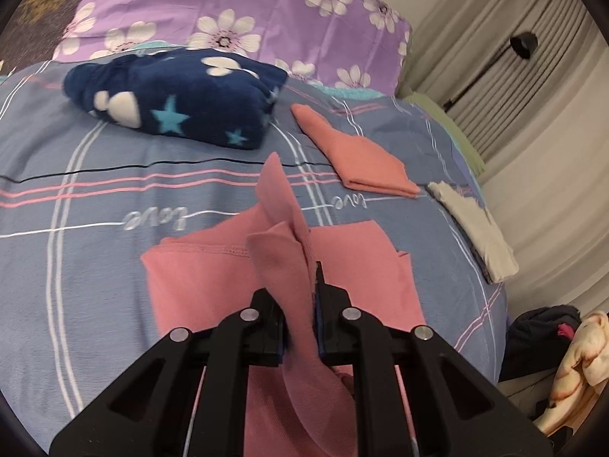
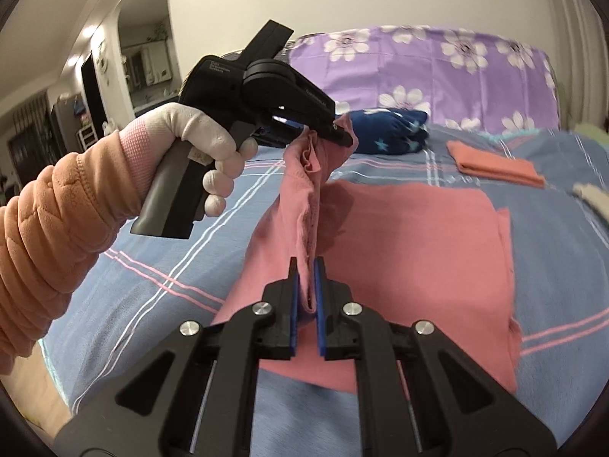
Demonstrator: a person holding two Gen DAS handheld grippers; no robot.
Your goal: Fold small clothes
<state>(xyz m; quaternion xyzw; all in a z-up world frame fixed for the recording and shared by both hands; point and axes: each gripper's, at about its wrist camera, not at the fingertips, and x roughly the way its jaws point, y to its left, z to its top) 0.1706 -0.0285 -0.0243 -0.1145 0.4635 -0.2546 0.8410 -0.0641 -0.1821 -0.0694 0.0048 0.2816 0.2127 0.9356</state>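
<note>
A pink garment lies partly flat on the blue-grey striped bedsheet. My left gripper is shut on a bunched edge of it, and the cloth rises past the fingers. In the right wrist view the pink garment spreads to the right, with one edge lifted off the bed. My right gripper is shut on the near end of that edge. The left gripper, held by a white-gloved hand in an orange sleeve, pinches the far end higher up.
A folded orange cloth and a folded white cloth lie to the right on the bed. A navy fleece bundle with stars sits in front of the purple floral pillow. Clothes are piled beyond the bed's right edge.
</note>
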